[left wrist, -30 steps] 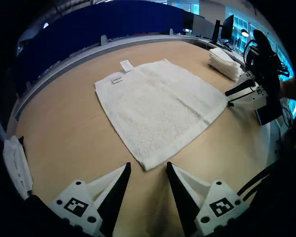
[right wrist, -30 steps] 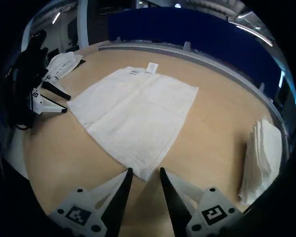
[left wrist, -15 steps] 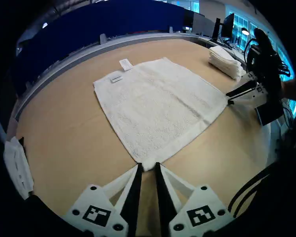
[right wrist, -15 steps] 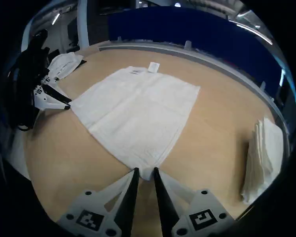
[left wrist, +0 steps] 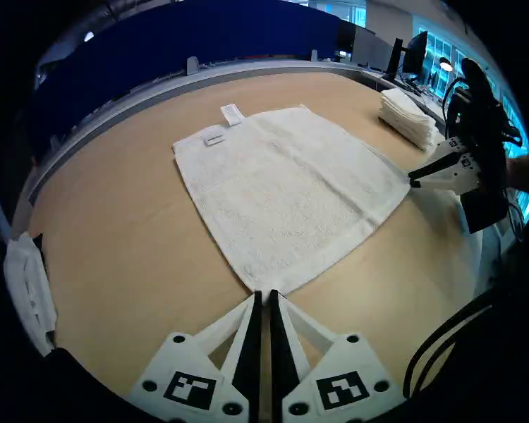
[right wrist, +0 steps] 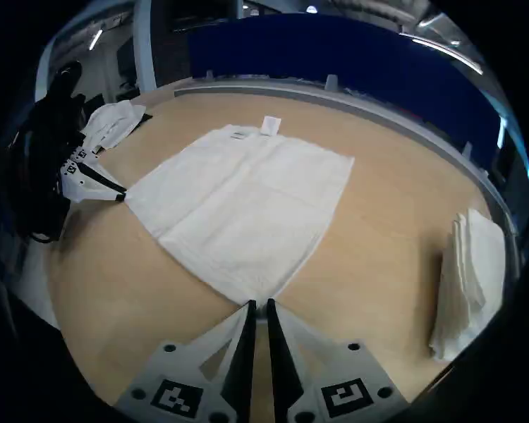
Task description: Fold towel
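Observation:
A white towel (left wrist: 286,190) lies spread flat on the wooden table (left wrist: 116,225), with a small label (left wrist: 230,114) at its far corner. My left gripper (left wrist: 263,296) is shut on the towel's near corner in the left gripper view. At the right of that view, the right gripper (left wrist: 410,183) pinches the neighbouring corner. In the right gripper view the towel (right wrist: 243,201) spreads ahead, and my right gripper (right wrist: 259,304) is shut on its nearest corner. The left gripper (right wrist: 121,196) shows at the towel's left corner.
A stack of folded white towels (left wrist: 405,116) (right wrist: 472,282) sits near the table's edge. A loose white cloth (left wrist: 28,296) (right wrist: 113,120) lies at the other end. A blue partition (left wrist: 194,42) runs behind the table's far rim.
Both grippers moved forward onto the towel's corners and went from open to shut on them. The towel still lies flat.

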`<state>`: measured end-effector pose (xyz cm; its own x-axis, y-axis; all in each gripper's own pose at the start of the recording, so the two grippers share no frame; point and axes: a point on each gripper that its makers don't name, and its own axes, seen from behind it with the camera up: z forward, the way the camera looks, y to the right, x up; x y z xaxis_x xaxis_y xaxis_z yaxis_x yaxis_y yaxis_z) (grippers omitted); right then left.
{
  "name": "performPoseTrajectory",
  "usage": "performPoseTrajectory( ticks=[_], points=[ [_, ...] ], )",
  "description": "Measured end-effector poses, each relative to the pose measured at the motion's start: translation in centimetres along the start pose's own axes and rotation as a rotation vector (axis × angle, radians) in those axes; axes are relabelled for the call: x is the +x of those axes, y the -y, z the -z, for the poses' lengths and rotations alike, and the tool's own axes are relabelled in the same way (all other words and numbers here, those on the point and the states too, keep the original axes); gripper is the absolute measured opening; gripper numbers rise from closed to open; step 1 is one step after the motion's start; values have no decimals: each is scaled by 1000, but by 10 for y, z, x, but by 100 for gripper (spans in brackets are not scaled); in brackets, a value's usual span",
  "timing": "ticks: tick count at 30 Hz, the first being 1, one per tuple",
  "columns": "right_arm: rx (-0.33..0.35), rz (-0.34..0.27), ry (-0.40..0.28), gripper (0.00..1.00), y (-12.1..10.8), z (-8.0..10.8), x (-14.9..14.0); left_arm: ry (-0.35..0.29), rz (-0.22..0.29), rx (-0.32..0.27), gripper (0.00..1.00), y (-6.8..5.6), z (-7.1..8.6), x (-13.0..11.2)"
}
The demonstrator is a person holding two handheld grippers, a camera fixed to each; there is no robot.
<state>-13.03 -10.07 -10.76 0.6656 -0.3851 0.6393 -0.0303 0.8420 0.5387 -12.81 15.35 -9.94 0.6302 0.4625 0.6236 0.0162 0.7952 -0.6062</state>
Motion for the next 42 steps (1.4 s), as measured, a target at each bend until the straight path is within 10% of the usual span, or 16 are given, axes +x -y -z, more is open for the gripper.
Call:
performPoseTrajectory(
  ticks=[33,42],
  points=[
    [22,-22,-98,11,22,105,64,-66,107,-50,7,-34,102,36],
    [23,-44,-93,11,23,115,62,-59,127,-53,7,-38,109,30]
  ],
)
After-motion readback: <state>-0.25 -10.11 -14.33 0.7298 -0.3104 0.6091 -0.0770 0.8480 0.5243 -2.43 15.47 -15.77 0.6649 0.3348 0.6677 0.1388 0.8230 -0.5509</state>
